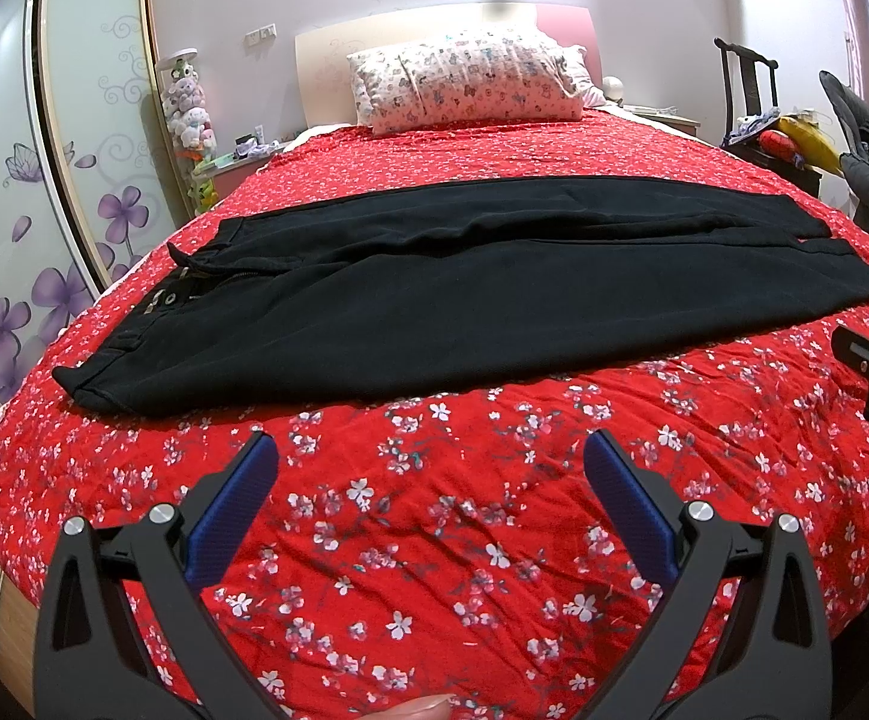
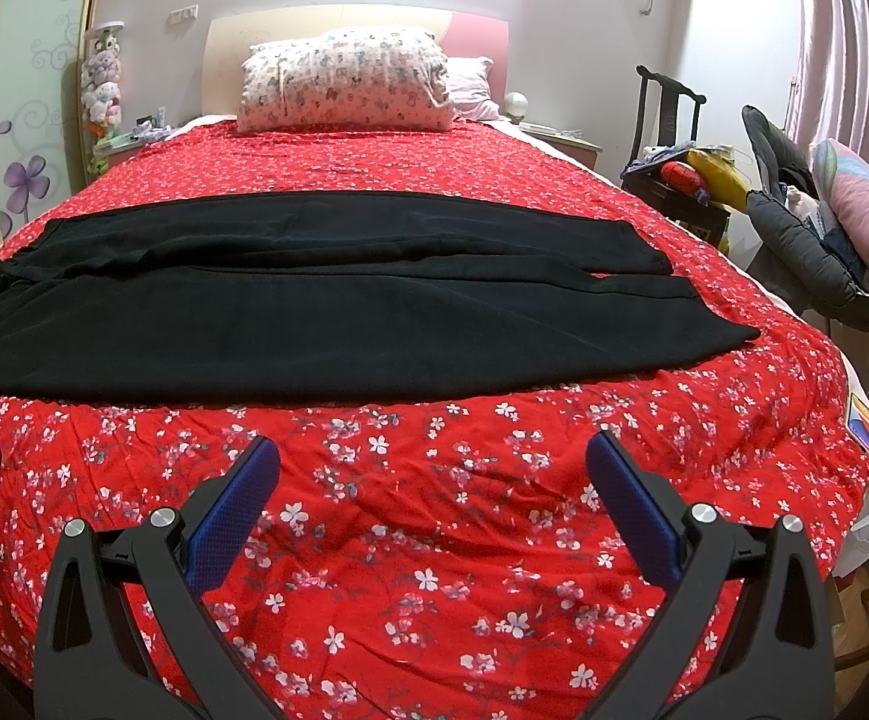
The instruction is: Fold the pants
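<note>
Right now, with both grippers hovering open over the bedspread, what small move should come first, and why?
Probably bring the left gripper forward to the near waistband corner of the black fabric pants. They lie flat and unfolded across the red floral bedspread, waist at left, and both sets of jaws are open, holding nothing.

Pants (image 1: 464,306): plain black. Bedspread (image 1: 434,540): red, printed with small white blossoms (edge to edge). Pillow (image 2: 344,81) at the head edge: white, small multicoloured print. Gripper pads (image 2: 233,516): blue, black frames.
</note>
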Tool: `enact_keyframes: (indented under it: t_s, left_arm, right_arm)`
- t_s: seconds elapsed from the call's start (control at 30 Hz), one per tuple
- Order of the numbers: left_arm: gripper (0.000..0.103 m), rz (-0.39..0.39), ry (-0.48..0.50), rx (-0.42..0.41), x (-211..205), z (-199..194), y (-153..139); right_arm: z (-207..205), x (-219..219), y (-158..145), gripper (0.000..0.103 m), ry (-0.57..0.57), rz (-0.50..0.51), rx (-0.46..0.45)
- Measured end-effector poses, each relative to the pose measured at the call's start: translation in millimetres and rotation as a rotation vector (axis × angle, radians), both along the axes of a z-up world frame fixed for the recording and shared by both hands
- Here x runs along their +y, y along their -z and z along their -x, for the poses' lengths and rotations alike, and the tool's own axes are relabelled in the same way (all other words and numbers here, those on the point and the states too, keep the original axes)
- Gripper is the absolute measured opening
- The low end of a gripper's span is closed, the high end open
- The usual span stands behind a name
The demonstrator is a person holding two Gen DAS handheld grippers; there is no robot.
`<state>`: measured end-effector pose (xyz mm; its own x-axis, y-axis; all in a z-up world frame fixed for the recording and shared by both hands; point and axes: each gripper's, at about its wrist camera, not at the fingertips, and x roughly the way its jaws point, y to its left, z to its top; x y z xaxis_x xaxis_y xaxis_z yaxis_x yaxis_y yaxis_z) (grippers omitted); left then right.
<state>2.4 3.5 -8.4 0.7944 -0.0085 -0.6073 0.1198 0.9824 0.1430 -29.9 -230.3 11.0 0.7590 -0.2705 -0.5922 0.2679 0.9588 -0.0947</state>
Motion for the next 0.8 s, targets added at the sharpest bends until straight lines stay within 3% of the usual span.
enact_keyframes:
  t_s: [0.8]
  left_arm:
    - [0.101, -0.005, -0.023, 0.0, 3.4, -3.4, -4.3]
  right_arm:
    - [3.4, -8.7, 0.6, 0.102, -0.022, -0.037, -0.031]
